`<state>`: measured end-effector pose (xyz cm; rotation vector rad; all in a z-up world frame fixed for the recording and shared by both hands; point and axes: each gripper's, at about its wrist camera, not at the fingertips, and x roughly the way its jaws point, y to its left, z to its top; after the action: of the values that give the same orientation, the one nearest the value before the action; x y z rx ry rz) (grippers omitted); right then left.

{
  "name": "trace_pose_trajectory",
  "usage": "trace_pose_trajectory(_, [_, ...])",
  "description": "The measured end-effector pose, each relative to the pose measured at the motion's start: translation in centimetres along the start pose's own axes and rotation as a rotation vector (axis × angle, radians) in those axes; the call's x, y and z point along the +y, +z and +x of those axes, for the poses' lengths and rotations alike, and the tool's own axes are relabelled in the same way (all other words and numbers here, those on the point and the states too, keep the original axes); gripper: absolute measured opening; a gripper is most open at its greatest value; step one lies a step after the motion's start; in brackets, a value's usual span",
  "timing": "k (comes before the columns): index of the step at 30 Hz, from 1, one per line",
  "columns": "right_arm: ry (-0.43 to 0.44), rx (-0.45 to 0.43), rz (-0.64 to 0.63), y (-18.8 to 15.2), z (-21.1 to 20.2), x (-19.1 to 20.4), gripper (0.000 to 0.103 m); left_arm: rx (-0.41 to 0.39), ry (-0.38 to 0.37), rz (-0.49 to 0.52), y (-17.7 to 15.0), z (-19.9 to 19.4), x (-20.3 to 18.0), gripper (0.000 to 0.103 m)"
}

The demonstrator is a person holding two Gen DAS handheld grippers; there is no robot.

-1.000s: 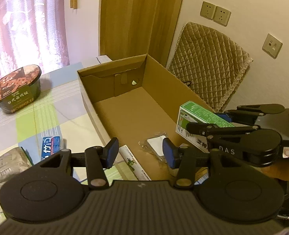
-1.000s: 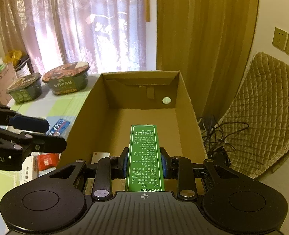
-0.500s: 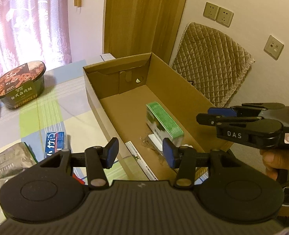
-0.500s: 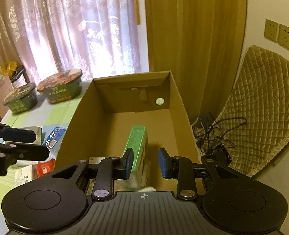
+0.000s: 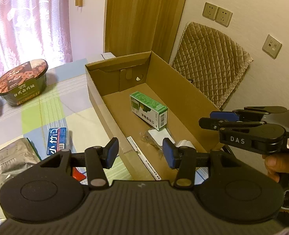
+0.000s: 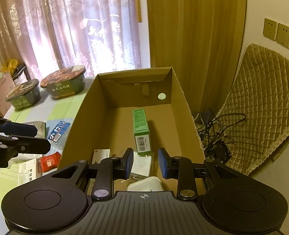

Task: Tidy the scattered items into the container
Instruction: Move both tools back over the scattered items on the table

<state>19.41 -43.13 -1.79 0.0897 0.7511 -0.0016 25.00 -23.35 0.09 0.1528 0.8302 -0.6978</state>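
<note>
While the green carton [image 5: 148,109] lies flat on the floor of the cardboard box [image 5: 185,101], I see my right tool [image 6: 145,162] released above the box's near end, and my left tool [image 5: 138,152] released over the counter [image 5: 70,101].

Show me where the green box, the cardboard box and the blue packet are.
green box [image 5: 148,109], left wrist view, long side face
cardboard box [image 6: 81,121], right wrist view, left wall
blue packet [image 5: 55,140], left wrist view, printed front
</note>
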Motion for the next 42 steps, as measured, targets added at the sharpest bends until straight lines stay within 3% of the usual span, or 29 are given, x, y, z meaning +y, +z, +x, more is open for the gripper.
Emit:
trace_pose_trajectory(6, [0.002,-0.002,-0.007,-0.2,-1.1,0.9,0.034,-0.007,0.012,-0.012,-0.8,-1.5,0.5,0.047])
trace_pose_trajectory(11, [-0.001,-0.011,-0.007,-0.6,-2.4,1.9,0.034,-0.015,0.052,-0.036,-2.8,-3.4,1.4,0.062])
trace_pose_trajectory(12, [0.0,-0.012,-0.007,-0.7,-2.7,2.2,0.041,-0.012,0.059,-0.043,-3.3,-3.8,1.6,0.064])
trace_pose_trajectory(13, [0.0,-0.02,-0.005,-0.9,-3.0,2.4,0.059,-0.009,0.067,-0.05,-3.9,-4.2,1.9,0.067])
trace_pose_trajectory(14, [-0.006,-0.041,-0.003,-1.2,-3.5,2.7,0.097,-0.006,0.077,-0.057,-4.5,-4.6,2.2,0.072])
trace_pose_trajectory(15, [-0.004,-0.063,-0.008,-1.5,-4.0,2.9,0.1,-0.004,0.089,-0.064,-5.2,-5.0,2.5,0.074])
trace_pose_trajectory(18, [0.013,-0.058,-0.017,-2.2,-4.8,3.9,0.1,0.005,0.124,-0.091,-7.3,-6.5,3.6,0.077])
trace_pose_trajectory(26, [0.044,-0.04,-0.009,-4.4,-6.8,6.4,0.1,0.023,0.245,-0.154,-13.2,-10.8,7.0,0.099])
trace_pose_trajectory(34, [0.134,-0.026,-0.052,-6.7,-8.7,11.4,0.1,0.054,0.346,-0.245,-18.1,-14.1,10.1,0.101])
trace_pose_trajectory(42, [0.198,0.036,-0.124,-8.0,-7.7,16.1,0.1,0.047,0.369,-0.276,-19.6,-16.4,11.9,0.101])
